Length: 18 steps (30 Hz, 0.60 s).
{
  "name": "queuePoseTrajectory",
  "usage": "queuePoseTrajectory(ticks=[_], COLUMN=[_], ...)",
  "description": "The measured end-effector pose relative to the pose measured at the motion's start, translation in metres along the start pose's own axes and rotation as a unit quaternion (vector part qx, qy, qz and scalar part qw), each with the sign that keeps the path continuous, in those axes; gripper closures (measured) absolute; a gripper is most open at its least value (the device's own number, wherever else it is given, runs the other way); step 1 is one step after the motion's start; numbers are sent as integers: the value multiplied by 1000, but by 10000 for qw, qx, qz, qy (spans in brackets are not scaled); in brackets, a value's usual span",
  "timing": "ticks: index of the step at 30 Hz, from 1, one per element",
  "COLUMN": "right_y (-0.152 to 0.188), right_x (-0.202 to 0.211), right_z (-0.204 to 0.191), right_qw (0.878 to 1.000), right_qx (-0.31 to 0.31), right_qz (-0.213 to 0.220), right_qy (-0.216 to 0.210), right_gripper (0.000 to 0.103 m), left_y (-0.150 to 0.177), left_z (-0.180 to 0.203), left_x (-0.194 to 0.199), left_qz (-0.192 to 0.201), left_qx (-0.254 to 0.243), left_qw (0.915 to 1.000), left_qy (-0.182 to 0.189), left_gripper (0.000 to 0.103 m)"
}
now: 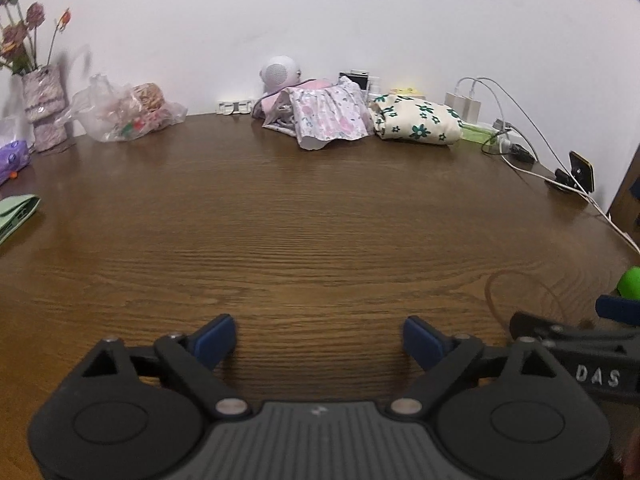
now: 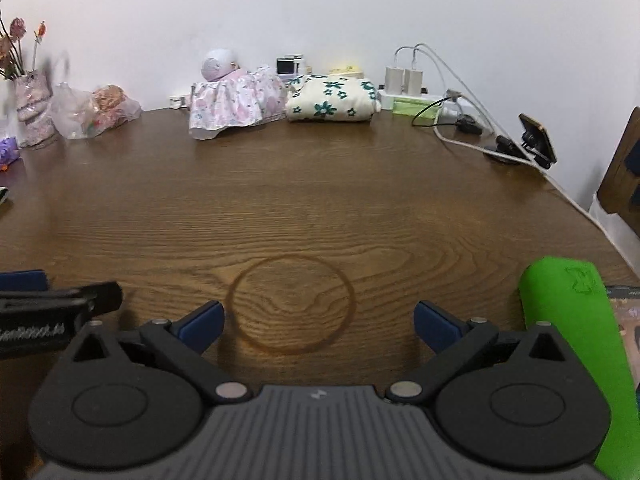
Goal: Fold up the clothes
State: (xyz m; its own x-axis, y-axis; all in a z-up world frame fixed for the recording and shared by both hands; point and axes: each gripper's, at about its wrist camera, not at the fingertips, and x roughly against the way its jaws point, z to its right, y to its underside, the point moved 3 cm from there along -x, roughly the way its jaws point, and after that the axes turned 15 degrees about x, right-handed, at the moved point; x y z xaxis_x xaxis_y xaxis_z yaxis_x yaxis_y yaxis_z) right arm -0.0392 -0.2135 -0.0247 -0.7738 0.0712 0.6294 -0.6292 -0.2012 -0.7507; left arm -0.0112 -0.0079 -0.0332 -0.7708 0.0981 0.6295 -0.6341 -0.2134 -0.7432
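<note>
Both tools sit low over the near edge of the brown wooden table [image 2: 320, 184], side by side. The left gripper [image 1: 319, 340] has its blue-padded fingers spread wide with only bare wood between them, and the right gripper [image 2: 319, 322] is spread the same way, framing a faint ring mark [image 2: 291, 304] in the grain; neither holds anything. The clothes are well ahead of both, at the far edge against the white wall [image 2: 320, 12]. I count two garments. The pink floral garment [image 2: 236, 100] lies straight ahead of the left gripper and ahead-left of the right one, a loose rumpled heap draped over something, its ruffled hem spilling toward the grippers; no clear long axis shows. Just to its right, touching or nearly so, the cream garment with green flowers [image 2: 332, 100] is a neat folded bundle whose long axis runs left to right along the wall. One bright green handle [image 2: 572, 340] juts up beside the right gripper's right finger. Far left stand one vase of flowers [image 1: 42, 108] and one clear plastic bag [image 1: 124, 114]; far right, two white chargers [image 2: 404, 79] with cables.
</note>
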Motion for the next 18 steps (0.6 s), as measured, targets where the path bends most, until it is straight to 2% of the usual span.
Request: queuePoseTrajectory(ticks=[5, 7, 18], right_y=[0, -1, -5], right_x=[-6, -8, -14], right_z=[2, 4, 6], right_qw=[9999, 9999, 9999], right_qx=[-60, -87, -75], right_qz=[-83, -91, -110], right_qy=[-11, -16, -19], right_gripper=[0, 0, 0], left_y=[-2, -3, -4], left_z=[3, 4, 6], left_x=[-7, -10, -14], left_qz=[-2, -3, -7], left_qx=[-62, -87, -156], left_qw=[10000, 10000, 9998], left_qy=[-32, -44, -124], left_gripper=[10, 0, 0])
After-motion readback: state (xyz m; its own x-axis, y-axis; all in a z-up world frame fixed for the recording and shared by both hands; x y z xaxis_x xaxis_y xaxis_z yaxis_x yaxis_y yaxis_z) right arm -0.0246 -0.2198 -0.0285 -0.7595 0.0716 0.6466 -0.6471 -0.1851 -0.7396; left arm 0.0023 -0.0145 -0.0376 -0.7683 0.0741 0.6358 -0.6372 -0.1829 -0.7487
